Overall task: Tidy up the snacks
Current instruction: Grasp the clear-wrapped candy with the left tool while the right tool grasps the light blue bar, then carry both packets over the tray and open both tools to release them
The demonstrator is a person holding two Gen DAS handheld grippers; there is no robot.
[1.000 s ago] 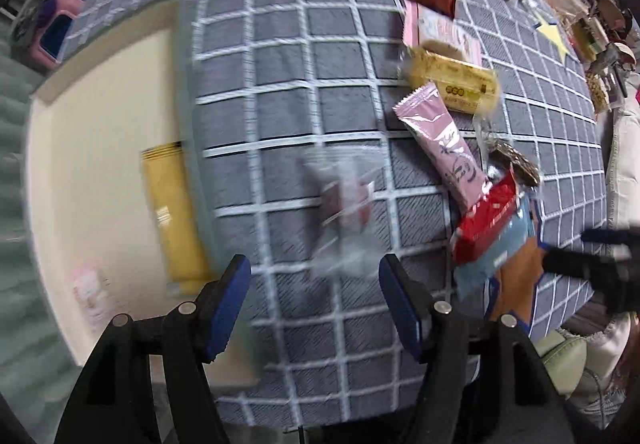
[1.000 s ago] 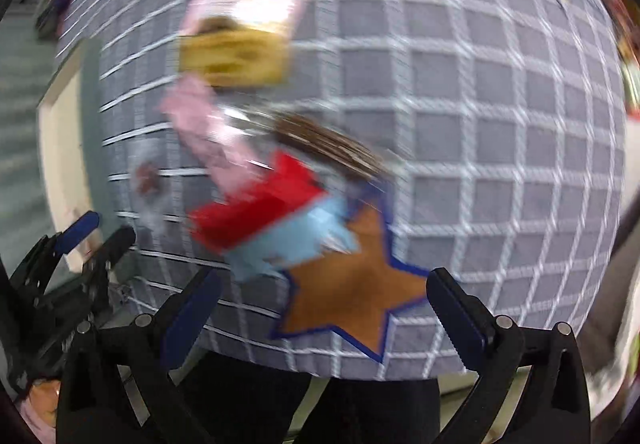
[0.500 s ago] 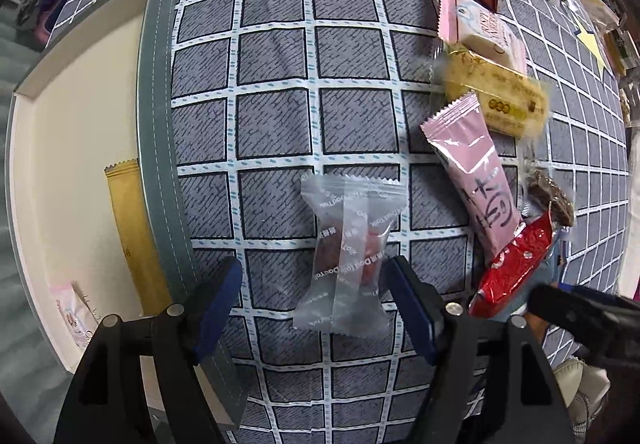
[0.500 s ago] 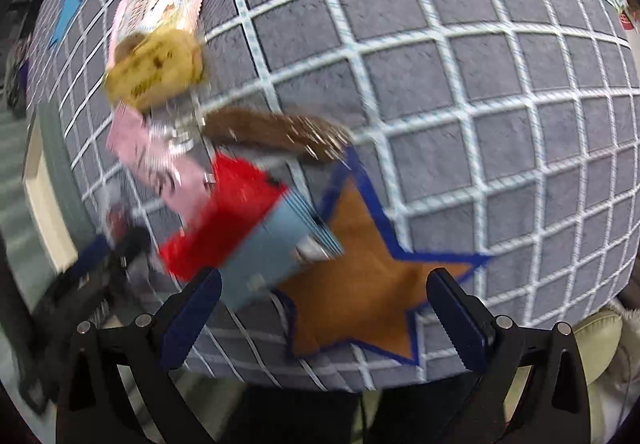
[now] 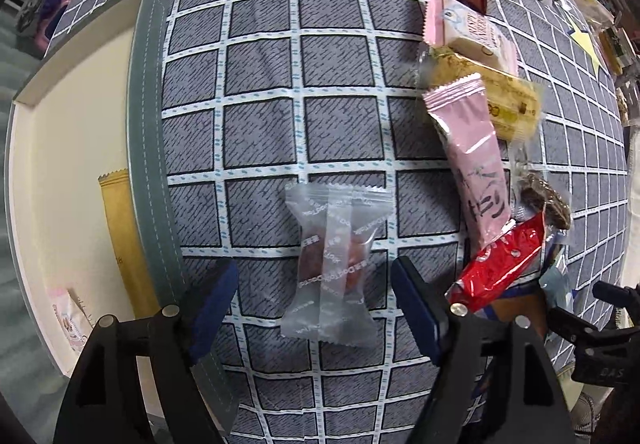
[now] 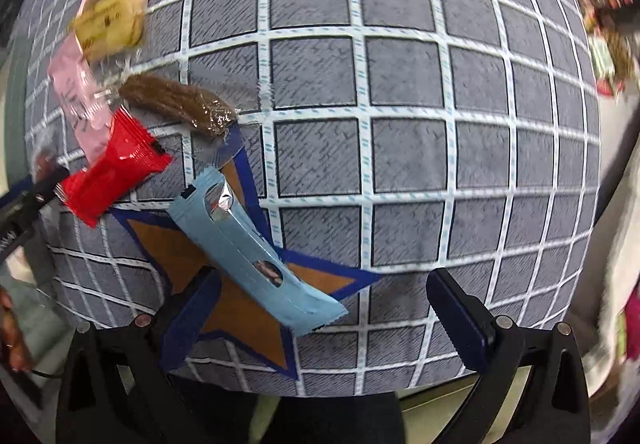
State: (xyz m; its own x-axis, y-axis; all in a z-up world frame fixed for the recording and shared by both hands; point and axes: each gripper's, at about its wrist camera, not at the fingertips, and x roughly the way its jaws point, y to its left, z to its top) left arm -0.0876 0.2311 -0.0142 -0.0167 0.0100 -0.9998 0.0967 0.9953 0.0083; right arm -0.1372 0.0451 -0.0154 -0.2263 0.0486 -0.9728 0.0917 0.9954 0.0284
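My left gripper (image 5: 314, 302) points straight down at the clear-wrapped snack (image 5: 334, 264). Its long axis runs up-down in the left wrist view, lower end between the blue pads, upper crimp leaning slightly left. It lies flat on the grey checked cloth (image 5: 264, 131), apart from both pads. The jaws have just been opening; they stand wide and grip nothing.

To its right, a crowded pile: pink wrapper (image 5: 472, 163), red wrapper (image 5: 500, 264), a brown bar in clear film (image 5: 544, 199), a yellow biscuit pack (image 5: 504, 103). To its left, the cream tray (image 5: 60, 147) holds a yellow stick pack (image 5: 124, 244).

The snack's wrapper is translucent with white print and a reddish-brown lump inside.

My right gripper (image 6: 320, 312) is wide open and empty over the orange star (image 6: 240, 308); the light blue packet (image 6: 256, 256) lies diagonally, its lower end between the pads.
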